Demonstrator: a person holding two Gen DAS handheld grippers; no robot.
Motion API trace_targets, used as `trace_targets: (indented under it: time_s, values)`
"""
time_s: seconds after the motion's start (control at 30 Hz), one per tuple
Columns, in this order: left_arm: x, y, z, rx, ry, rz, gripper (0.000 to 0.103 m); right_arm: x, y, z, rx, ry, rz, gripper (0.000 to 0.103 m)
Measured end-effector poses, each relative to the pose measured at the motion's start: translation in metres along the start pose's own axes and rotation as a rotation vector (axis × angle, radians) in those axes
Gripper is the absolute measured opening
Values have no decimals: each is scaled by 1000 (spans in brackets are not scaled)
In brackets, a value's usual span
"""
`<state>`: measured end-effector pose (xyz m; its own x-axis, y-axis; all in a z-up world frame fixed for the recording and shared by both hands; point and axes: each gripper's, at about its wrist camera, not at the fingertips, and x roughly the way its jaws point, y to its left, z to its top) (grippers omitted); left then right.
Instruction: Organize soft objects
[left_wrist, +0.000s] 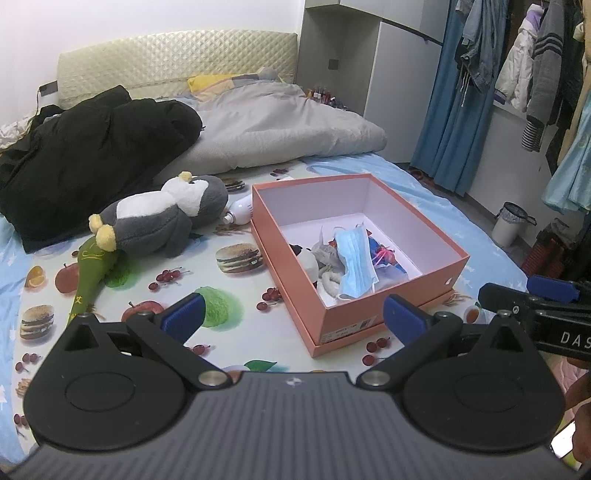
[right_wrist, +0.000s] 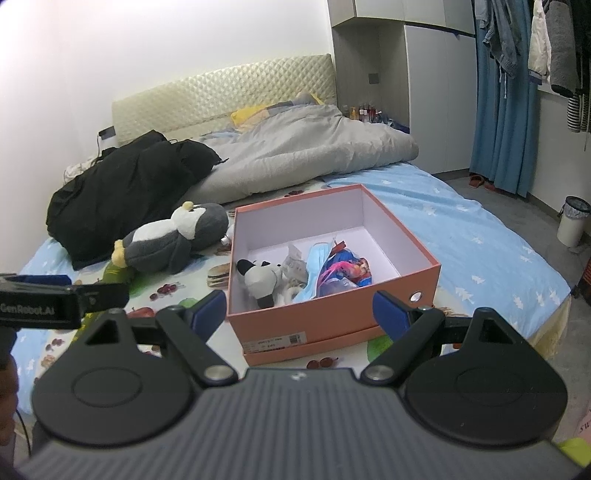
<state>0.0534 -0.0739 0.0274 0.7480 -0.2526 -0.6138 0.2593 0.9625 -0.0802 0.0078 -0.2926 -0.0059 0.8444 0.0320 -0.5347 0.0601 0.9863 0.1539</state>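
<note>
Bottom of both frames first: the left hand-held gripper (left_wrist: 293, 314) stands wide with nothing between its blue pads, and the right hand-held gripper (right_wrist: 299, 310) is just as wide and just as empty. Neither touches anything — both hover over the printed sheet at the foot of the bed (left_wrist: 236, 273).

Just beyond them sits the orange box (left_wrist: 391, 295), lid off, its near corner right in front of the left gripper in the left wrist view and square ahead, centre frame, in the right wrist view. Inside, crowded toward the near wall: a small black-and-white plush (right_wrist: 260, 278), a blue face mask (left_wrist: 356, 258), something grey and crumpled beside it, and a bright printed bag or cloth (right_wrist: 345, 271) on the right. The far half of the box floor is bare.

Now the piece still out — the grey penguin plush (left_wrist: 162, 218) lies on the bed in the centre left of both frames, left of the box and near it, apart from its wall. Its long axis runs from lower left to upper right, yellow feet toward the cameras, white-faced head away. A green soft toy (left_wrist: 92, 273) lies just under its feet, running toward the lower left.

My read: the left gripper is the nearer one, and its jaws would need to cross the penguin's body rather than run along it.

Further back, a black coat (left_wrist: 92, 155), then a grey duvet (left_wrist: 280, 125) under the headboard.
</note>
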Motion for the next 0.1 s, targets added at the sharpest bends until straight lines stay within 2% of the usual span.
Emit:
trace_targets:
  time_s: [0.1]
  values:
    - [0,0,0,0,-3,-11,103,0,0,0,0,3,1,88]
